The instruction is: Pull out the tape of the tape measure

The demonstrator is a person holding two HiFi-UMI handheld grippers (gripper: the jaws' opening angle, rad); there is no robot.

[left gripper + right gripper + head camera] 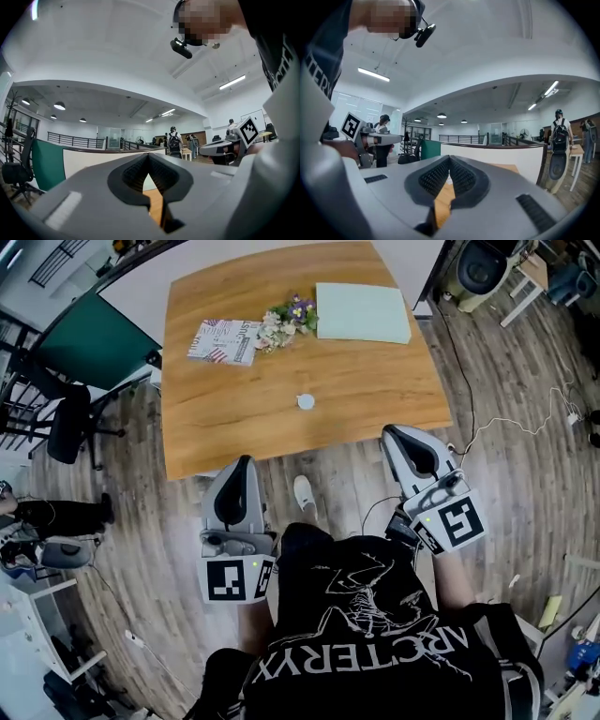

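A small round white tape measure (306,401) lies on the wooden table (375,381), near the middle of its front half. Both grippers are held low, in front of the table's near edge and well short of the tape measure. My left gripper (244,461) is shut with nothing in it, its tip just below the table's front edge. Off the front right corner, my right gripper (389,432) is shut and empty too. In the left gripper view the jaws (148,154) meet at the tip, as they do in the right gripper view (450,158). Neither gripper view shows the tape measure.
At the back of the table lie a patterned booklet (223,341), a bunch of flowers (289,320) and a pale green pad (363,312). A black office chair (70,423) and a green panel (94,343) stand to the left. A cable (497,427) runs over the floor at the right.
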